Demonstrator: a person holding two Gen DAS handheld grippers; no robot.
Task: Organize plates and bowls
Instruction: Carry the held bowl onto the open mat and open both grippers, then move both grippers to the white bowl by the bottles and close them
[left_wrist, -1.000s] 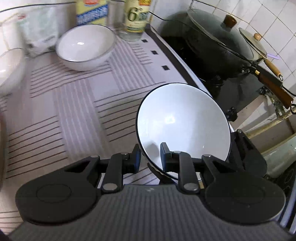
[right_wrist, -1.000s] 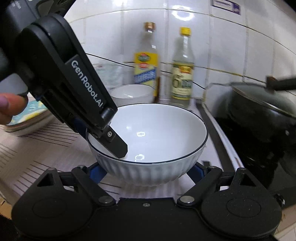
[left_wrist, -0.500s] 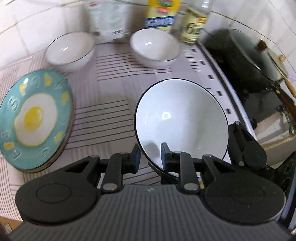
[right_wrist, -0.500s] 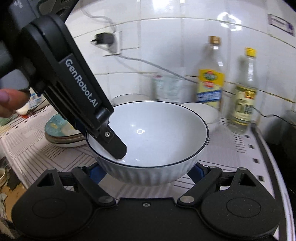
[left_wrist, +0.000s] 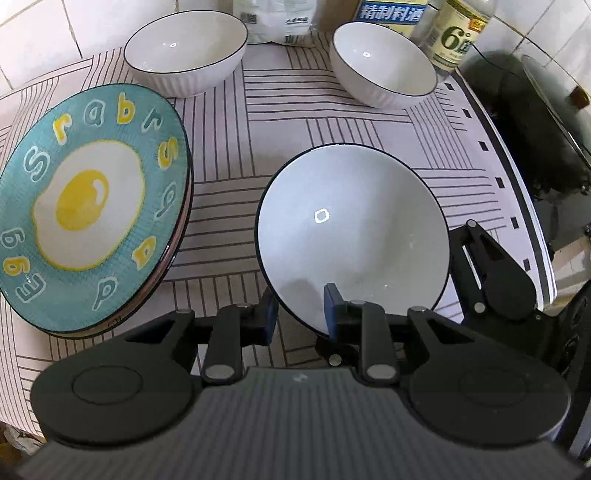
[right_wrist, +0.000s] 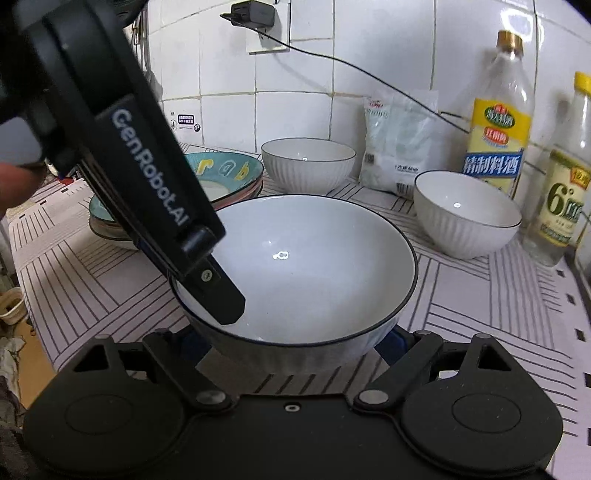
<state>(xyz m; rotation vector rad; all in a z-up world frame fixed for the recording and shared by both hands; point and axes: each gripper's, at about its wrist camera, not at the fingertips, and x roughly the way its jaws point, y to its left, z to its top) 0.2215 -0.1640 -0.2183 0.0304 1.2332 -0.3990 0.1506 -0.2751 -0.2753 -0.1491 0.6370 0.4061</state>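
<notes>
Where legible, "GenRobot.AI" on left tongs (right_wrist: 207, 291)

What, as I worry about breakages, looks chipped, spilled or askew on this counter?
Nothing stands out. The held white bowl, the left rear bowl, the right rear bowl and the egg-pattern plate stack look intact, and no spill shows on the striped cloth.

The held bowl (left_wrist: 351, 229) looked like glazed ceramic, glossy white inside, ribbed outside, with a thin dark rim. The teal plate (left_wrist: 85, 206) had a shiny glaze over its printed egg. The table (left_wrist: 325, 122) wore a matt, striped cloth. The left gripper (left_wrist: 299, 314) was matt black plastic with small metal pins. The bottles (right_wrist: 495, 122) were clear and glossy.
</notes>
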